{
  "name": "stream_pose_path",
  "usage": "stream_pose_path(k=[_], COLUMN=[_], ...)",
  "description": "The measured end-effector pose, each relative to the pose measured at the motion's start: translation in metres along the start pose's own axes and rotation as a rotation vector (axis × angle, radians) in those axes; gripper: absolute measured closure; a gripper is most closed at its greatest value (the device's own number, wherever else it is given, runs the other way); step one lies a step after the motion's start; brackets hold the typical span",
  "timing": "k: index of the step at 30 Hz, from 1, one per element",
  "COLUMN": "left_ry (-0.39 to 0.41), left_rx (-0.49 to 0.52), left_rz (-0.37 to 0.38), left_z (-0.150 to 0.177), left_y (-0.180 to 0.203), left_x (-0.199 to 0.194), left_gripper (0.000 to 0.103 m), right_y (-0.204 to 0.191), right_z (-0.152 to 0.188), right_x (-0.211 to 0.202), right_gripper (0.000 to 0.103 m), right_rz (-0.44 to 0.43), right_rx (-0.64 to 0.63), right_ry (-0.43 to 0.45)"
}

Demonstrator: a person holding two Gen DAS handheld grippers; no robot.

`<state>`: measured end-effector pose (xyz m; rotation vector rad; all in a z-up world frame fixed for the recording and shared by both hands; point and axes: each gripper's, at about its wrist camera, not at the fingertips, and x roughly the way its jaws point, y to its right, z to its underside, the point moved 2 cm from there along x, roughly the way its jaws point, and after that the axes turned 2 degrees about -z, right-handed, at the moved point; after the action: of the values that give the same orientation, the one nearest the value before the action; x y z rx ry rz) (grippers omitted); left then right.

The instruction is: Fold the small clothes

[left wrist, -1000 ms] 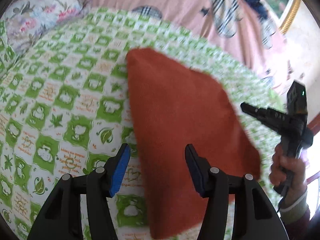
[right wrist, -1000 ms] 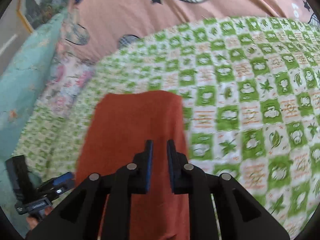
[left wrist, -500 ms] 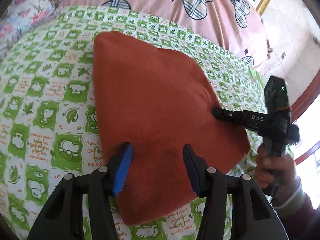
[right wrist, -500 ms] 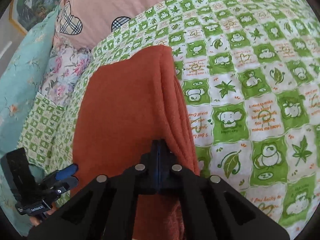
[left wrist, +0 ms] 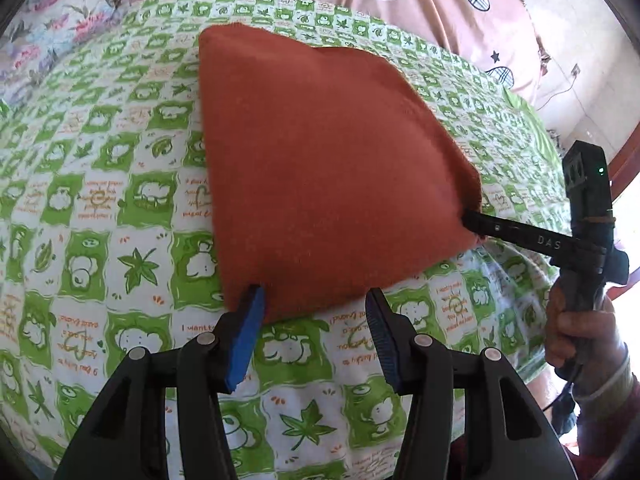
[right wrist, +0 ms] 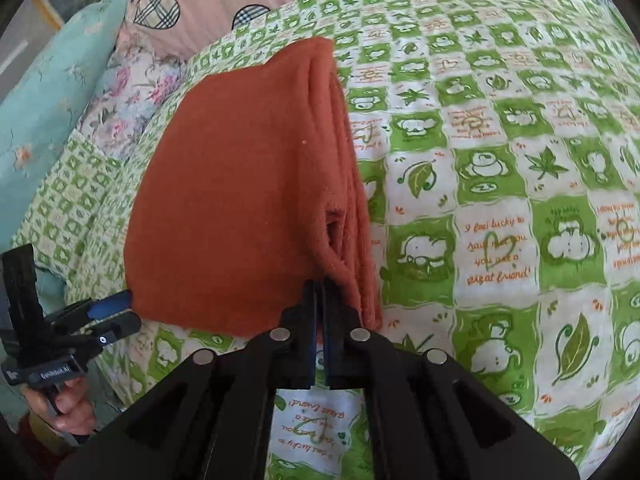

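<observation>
Hands show at the outer edges of both views, each wrapped round a black handle: the right hand (left wrist: 580, 332) low beside the bed, the left hand (right wrist: 66, 408) likewise. Both grippers tilt steeply down toward the bedspread (left wrist: 100, 208), a green-and-white checked one. The right gripper (right wrist: 319, 292) is clamped tight on the near corner of the one folded rust-orange cloth (left wrist: 320, 168), pinching its top layers; several stacked layers show along the cloth's edge in the right wrist view. The left gripper (left wrist: 316, 312) stands about half open at the cloth's near edge, its blue pads (left wrist: 246, 340) either side of the hem and not pressing it. The cloth lies on the bedspread, with a pink quilt (left wrist: 400, 4) behind it. Two grippers, two hands and one cloth are in view.
</observation>
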<state>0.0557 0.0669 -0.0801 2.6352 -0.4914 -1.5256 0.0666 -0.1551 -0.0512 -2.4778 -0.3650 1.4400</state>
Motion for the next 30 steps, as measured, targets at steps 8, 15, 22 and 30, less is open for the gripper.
stream_pose_path(k=[8, 15, 22, 30], left_ry=[-0.026, -0.024, 0.014, 0.067], left_rx=[-0.009, -0.020, -0.055, -0.060], left_rz=[-0.046, -0.193, -0.260, -0.314], left_z=[-0.002, 0.003, 0.010, 0.013], left_y=[0.005, -0.005, -0.018, -0.017], left_x=[-0.001, -0.014, -0.037, -0.055], left_gripper=[0.047, 0.041, 0.037, 0.026], right_y=[-0.006, -0.005, -0.005, -0.015], right_z=[0.004, 0.009, 0.014, 0.017], right_x=[-0.004, -0.008, -0.011, -0.027], right_gripper=[0.100, 0.100, 0.100, 0.099], right_rz=[0.046, 0.062, 0.090, 0.127], right_rx=[-0.024, -0.023, -0.023, -0.043], right_ry=[0.014, 0.023, 0.033, 0.048])
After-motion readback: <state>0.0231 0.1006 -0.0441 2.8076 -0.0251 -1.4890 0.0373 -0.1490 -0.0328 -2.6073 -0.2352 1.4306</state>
